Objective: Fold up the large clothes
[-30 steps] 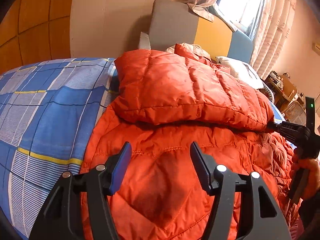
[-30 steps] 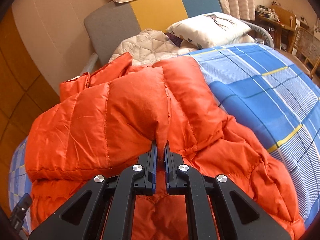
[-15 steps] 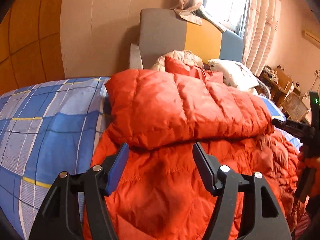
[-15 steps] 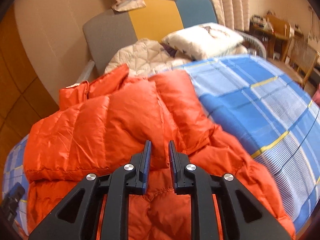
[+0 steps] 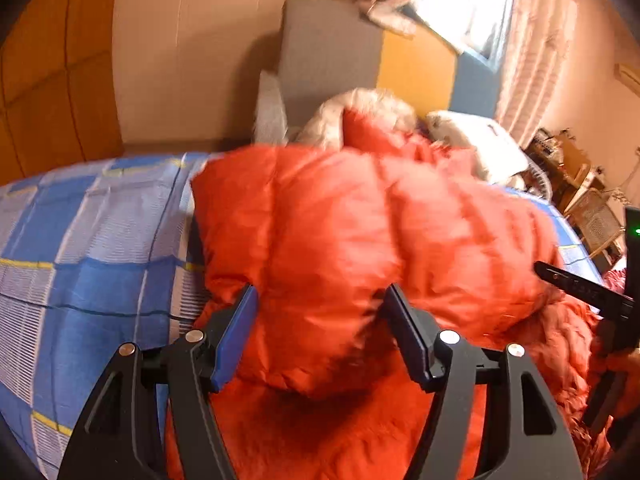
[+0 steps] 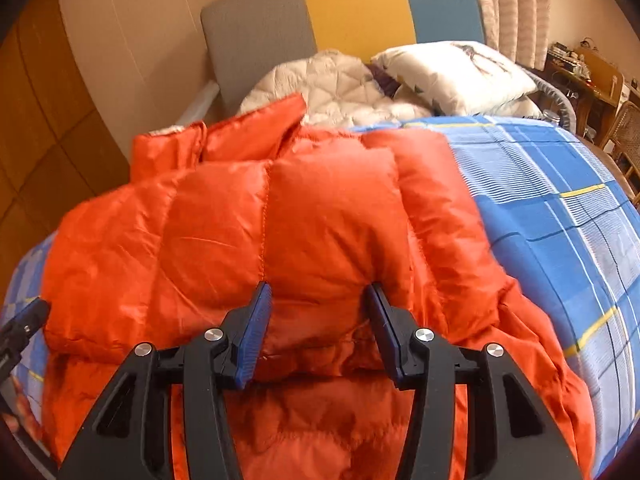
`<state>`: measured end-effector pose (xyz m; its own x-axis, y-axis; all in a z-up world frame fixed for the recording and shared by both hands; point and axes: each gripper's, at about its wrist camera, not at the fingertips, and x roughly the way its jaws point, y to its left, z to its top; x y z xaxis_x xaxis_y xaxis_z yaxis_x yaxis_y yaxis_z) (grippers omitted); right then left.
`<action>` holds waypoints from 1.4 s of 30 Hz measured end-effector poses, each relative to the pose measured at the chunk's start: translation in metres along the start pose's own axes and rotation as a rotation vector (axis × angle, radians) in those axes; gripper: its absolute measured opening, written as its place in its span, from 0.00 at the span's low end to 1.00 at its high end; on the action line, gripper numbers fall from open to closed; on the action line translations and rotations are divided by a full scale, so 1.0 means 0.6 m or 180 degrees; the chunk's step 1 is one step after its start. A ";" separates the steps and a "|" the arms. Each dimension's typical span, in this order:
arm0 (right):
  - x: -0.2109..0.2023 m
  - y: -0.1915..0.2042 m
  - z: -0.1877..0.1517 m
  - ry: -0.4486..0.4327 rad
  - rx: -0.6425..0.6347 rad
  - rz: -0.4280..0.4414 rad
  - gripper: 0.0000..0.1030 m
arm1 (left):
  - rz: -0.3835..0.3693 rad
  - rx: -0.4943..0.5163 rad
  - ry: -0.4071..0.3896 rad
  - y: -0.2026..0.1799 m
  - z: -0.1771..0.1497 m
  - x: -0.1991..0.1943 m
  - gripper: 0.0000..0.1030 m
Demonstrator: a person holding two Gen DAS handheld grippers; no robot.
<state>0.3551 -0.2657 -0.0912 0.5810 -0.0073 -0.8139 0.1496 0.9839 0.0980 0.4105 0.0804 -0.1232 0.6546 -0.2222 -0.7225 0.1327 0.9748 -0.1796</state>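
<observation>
Orange puffer jacket [image 6: 288, 220] lies on a bed with a blue plaid sheet [image 6: 560, 208]; its upper part is doubled over the lower part, forming a thick padded layer with a rounded fold edge facing the cameras. Collar sticks up at the far end, near a white quilted blanket [image 6: 332, 88] and a white pillow [image 6: 452, 72] by the grey, yellow and blue headboard [image 6: 348, 12].

Right gripper [image 6: 318, 334]: jaws spread and just been opening, pads clear of the fabric. Fold edge of the jacket sits in the gap between the blue pads, not pinched. From the left wrist view the same gripper shows as a black bar at the right edge [image 5: 584, 288], by the jacket's right side, with an orange-gloved hand [image 5: 624, 376] below it.

Left gripper [image 5: 320, 334]: jaws spread wide, opened a little further. Bulge of the folded layer reaches in between the blue pads; view is motion-blurred, so contact with the pads cannot be told, but no pinch is visible. A tip of it shows at the left edge of the right wrist view [image 6: 24, 320], beside the jacket's left side.

Curtain [image 6: 508, 4] hangs by the window at right, wooden furniture [image 6: 592, 76] beyond the bed.
</observation>
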 end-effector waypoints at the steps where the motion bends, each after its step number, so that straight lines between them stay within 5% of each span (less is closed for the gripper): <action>1: 0.013 0.000 0.002 0.0058 -0.0025 -0.0024 0.48 | -0.0018 0.0000 0.0067 0.002 0.000 0.013 0.66; 10: 0.057 0.001 0.002 0.0309 -0.0135 -0.0054 0.48 | 0.0123 -0.0098 0.0197 0.001 -0.012 0.040 0.73; 15: -0.013 -0.023 -0.010 0.0193 0.0007 0.0104 0.70 | 0.0168 -0.0064 0.0028 -0.007 -0.050 -0.035 0.77; 25: -0.162 -0.129 -0.113 0.0261 -0.0096 0.0009 0.70 | 0.0119 0.0179 -0.0196 -0.012 -0.158 -0.192 0.81; 33: -0.237 -0.234 -0.202 0.0357 0.0058 -0.0184 0.74 | 0.0188 0.0050 -0.0075 0.031 -0.248 -0.243 0.81; 39: -0.265 -0.278 -0.268 0.0450 0.0302 -0.0004 0.74 | 0.0037 -0.0203 0.0088 0.059 -0.313 -0.262 0.74; 42: -0.271 -0.288 -0.296 0.0517 0.0400 0.0185 0.64 | -0.0093 -0.0317 0.0188 0.062 -0.343 -0.268 0.64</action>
<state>0.0925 -0.4028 -0.0773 0.4566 0.0877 -0.8853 0.2242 0.9517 0.2099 0.1569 0.1478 -0.1510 0.6061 -0.2543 -0.7536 0.0745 0.9615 -0.2645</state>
